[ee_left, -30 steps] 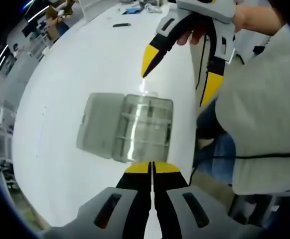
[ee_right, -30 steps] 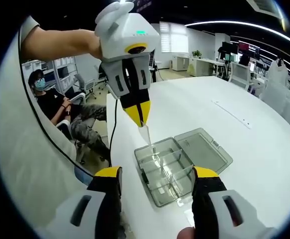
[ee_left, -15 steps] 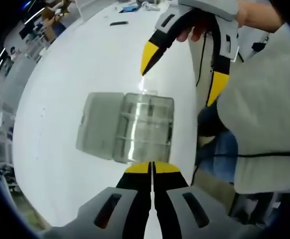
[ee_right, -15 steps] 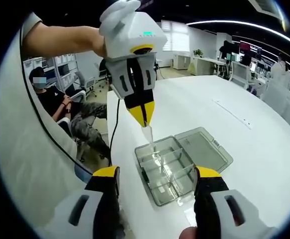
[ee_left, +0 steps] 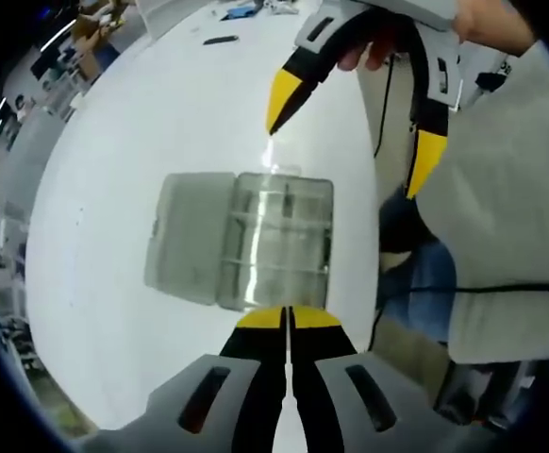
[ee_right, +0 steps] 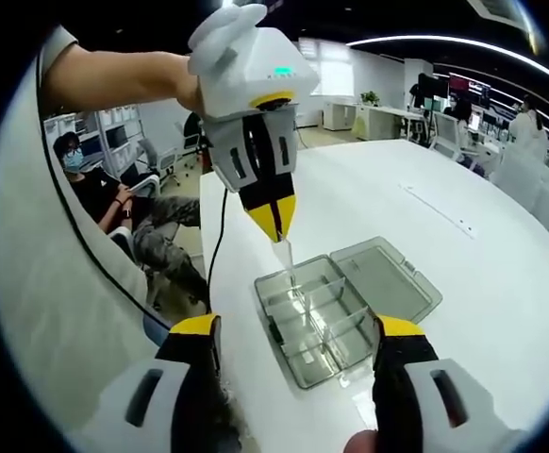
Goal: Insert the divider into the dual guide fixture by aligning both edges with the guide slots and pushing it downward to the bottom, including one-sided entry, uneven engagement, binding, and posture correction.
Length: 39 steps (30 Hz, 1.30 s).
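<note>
I see the clear plastic compartment box (ee_right: 322, 321) lying open on the round white table (ee_right: 501, 311), its flat lid (ee_right: 383, 278) folded out beside the tray. In the right gripper view my left gripper (ee_right: 274, 223) hangs above the box's near end, its yellow-tipped jaws pinched together on the thin clear plastic divider (ee_right: 287, 257), which points down toward the tray's end compartment. I cannot tell whether the divider's lower edge touches the box. In the left gripper view the same closed jaws sit below the box. My right gripper (ee_left: 350, 123) shows there above the box, jaws spread wide and holding nothing. Beyond the table's edge from the box, a seated person (ee_right: 114, 212) is visible.
</note>
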{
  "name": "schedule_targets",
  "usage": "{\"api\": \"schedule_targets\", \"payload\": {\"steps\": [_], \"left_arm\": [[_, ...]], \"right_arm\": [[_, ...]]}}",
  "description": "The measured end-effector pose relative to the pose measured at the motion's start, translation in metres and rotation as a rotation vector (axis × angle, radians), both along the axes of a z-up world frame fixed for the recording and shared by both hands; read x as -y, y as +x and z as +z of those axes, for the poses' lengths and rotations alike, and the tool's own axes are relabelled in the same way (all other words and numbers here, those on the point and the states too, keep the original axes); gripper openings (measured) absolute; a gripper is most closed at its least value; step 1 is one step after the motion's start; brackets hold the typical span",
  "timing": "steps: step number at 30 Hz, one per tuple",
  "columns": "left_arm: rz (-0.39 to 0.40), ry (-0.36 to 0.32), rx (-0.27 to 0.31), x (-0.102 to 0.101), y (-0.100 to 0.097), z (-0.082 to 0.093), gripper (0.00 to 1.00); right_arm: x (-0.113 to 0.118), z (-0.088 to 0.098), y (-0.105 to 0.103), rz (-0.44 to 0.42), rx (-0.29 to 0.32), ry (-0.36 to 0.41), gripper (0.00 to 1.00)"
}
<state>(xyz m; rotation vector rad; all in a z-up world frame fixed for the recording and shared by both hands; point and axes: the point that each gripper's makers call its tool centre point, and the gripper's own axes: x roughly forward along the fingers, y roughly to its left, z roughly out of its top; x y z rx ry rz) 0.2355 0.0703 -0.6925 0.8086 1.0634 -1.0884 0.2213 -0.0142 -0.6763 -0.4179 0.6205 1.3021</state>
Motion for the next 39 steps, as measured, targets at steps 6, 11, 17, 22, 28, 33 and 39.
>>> {"api": "schedule_targets", "payload": {"steps": [6,11,17,22,28,33,39], "left_arm": [[-0.005,-0.003,-0.004,0.002,0.002,-0.002,0.0],[-0.013,0.005,-0.007,0.002,0.003,-0.005,0.0],[-0.023,0.017,-0.005,0.001,0.005,-0.008,0.0],[-0.024,0.015,-0.008,0.002,0.006,-0.01,0.0],[-0.03,0.022,-0.009,0.002,0.008,-0.014,0.0],[-0.025,0.022,-0.016,0.002,0.009,-0.017,0.0],[-0.022,0.033,-0.016,0.0,0.012,-0.02,0.0]], "right_arm": [[0.001,0.0,0.002,-0.007,0.001,-0.002,0.64],[0.001,0.0,0.003,-0.012,0.001,-0.003,0.65],[0.002,-0.002,0.003,-0.01,0.0,-0.008,0.66],[0.003,-0.001,0.004,-0.014,-0.001,-0.008,0.66],[0.004,-0.003,0.004,-0.016,-0.005,-0.011,0.67],[0.004,-0.003,0.005,-0.018,-0.007,-0.01,0.67],[0.005,-0.004,0.006,-0.017,-0.01,-0.01,0.67]]}}
